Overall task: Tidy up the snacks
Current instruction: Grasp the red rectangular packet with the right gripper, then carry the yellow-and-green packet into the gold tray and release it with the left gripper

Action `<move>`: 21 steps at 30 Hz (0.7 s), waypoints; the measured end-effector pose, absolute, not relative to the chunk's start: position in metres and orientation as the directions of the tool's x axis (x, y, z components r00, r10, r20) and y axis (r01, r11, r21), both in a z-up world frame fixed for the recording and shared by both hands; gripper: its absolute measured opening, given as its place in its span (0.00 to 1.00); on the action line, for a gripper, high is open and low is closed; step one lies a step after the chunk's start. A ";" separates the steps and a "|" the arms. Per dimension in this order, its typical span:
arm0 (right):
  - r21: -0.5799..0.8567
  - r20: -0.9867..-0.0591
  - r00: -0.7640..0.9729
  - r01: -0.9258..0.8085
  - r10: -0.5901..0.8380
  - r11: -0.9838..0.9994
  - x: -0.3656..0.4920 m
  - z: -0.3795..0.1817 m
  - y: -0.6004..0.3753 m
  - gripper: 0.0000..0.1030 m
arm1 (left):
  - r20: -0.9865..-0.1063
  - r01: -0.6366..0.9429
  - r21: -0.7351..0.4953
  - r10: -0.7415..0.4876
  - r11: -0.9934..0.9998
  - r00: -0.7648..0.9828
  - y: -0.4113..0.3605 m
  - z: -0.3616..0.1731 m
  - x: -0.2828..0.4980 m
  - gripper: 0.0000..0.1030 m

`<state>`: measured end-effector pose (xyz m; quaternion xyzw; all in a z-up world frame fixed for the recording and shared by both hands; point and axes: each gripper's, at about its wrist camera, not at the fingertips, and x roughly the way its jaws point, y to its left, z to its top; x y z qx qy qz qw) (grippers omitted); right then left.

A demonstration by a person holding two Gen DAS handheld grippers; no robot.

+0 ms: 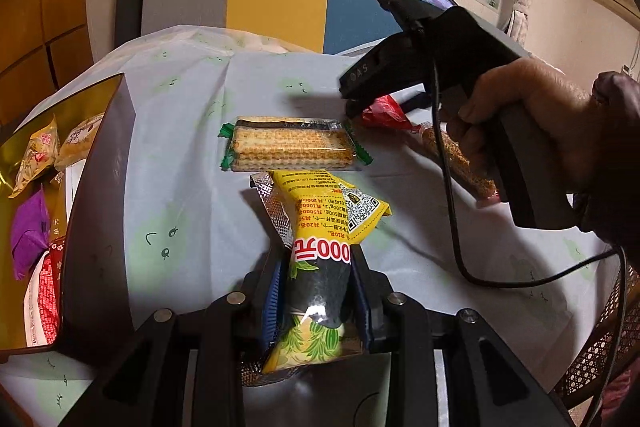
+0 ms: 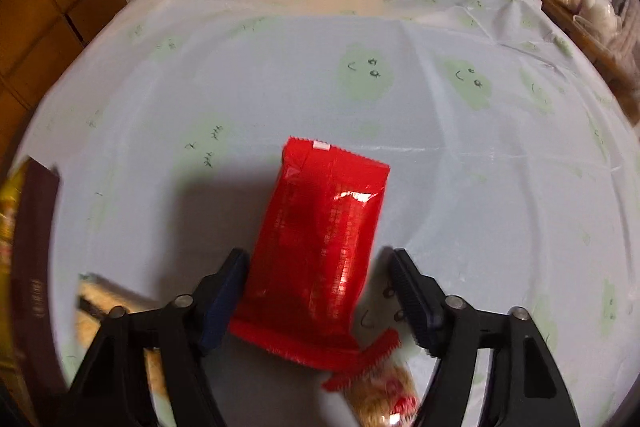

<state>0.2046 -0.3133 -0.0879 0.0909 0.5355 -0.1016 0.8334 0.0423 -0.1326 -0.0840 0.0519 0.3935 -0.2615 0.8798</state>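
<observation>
Clamped between left gripper (image 1: 320,291) jaws: crinkly yellow snack packet (image 1: 320,247), above the cloth-covered worktop (image 1: 192,147); beyond it, flat rectangular cracker pack (image 1: 292,147); around glossy red foil packet (image 2: 320,239), right gripper (image 2: 320,287) jaws half-open, right pad clear.

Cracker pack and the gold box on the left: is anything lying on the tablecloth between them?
No. In the left wrist view the tablecloth between the cracker pack and the box is bare.
</observation>
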 end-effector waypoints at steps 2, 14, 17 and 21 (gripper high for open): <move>0.034 -0.904 0.423 0.223 -0.066 0.974 0.204 -0.084 -0.308 0.40 | -0.719 0.501 -0.114 -0.419 0.858 0.555 -0.132 -0.084 0.042 0.31; 0.082 -0.863 0.502 0.038 0.052 0.996 0.121 -0.029 -0.291 0.39 | -0.720 0.498 -0.102 -0.409 0.861 0.560 -0.134 -0.082 0.041 0.31; 0.116 -0.865 0.492 0.014 0.094 0.993 0.087 -0.030 -0.286 0.39 | -0.721 0.495 -0.104 -0.408 0.863 0.560 -0.134 -0.082 0.041 0.32; 0.124 -0.888 0.448 0.016 0.104 0.992 0.052 -0.051 -0.283 0.39 | -0.722 0.493 -0.099 -0.403 0.865 0.562 -0.134 -0.082 0.040 0.32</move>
